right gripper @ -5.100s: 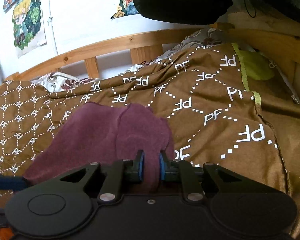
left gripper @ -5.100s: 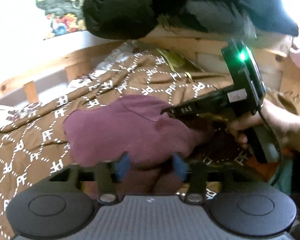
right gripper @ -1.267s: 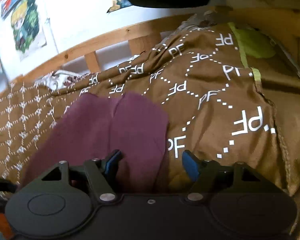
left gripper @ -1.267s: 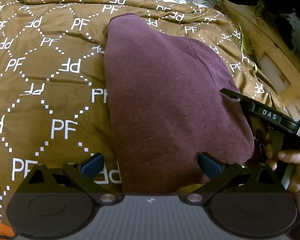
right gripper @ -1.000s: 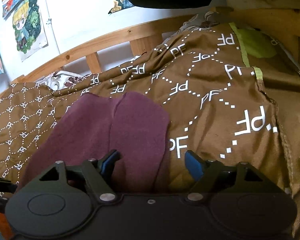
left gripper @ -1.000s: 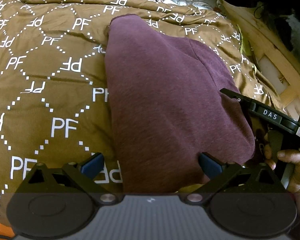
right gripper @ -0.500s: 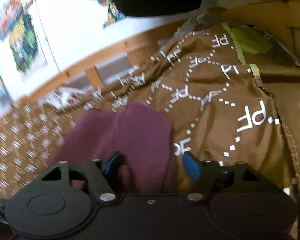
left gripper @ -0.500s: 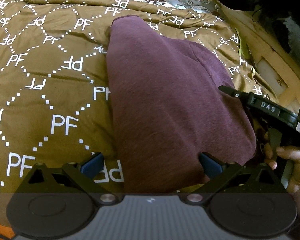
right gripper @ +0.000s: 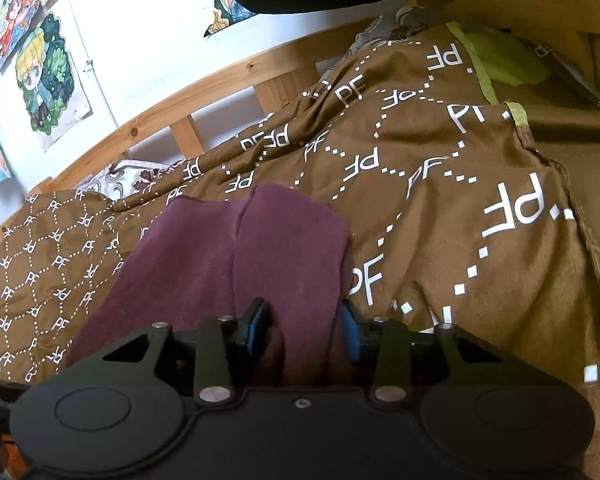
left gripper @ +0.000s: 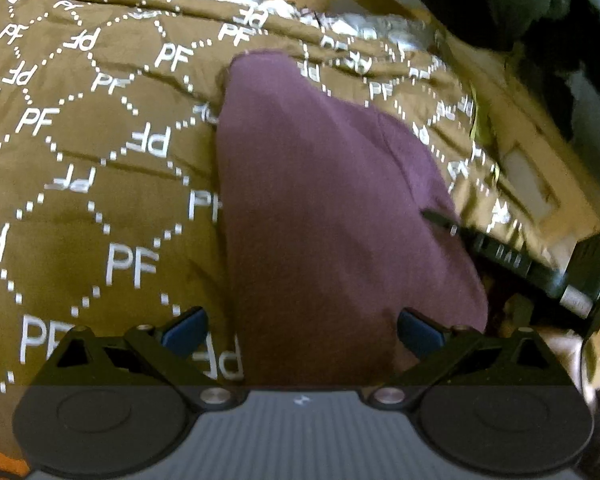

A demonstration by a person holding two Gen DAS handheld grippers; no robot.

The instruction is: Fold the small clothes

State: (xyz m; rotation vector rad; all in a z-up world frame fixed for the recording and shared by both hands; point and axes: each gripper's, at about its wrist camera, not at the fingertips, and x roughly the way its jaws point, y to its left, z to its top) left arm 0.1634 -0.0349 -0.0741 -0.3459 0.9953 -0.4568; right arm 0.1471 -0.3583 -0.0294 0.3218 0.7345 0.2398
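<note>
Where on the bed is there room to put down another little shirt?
Left of the maroon garment, the brown PF blanket lies bare up to its far folded edge. To its right, more bare blanket runs to the green-trimmed edge. It is crowded at the garment's near edge, where the left gripper and the right gripper sit.

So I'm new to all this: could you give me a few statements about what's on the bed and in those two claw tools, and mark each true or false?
1. The maroon garment lies on a brown blanket printed with white letters. True.
2. The left gripper is clamped shut on cloth. False: its jaws stand wide apart.
3. The right gripper has the maroon cloth between its jaws, which have just been closing. True.
4. The wall behind is bare. False: cartoon pictures hang there.
</note>
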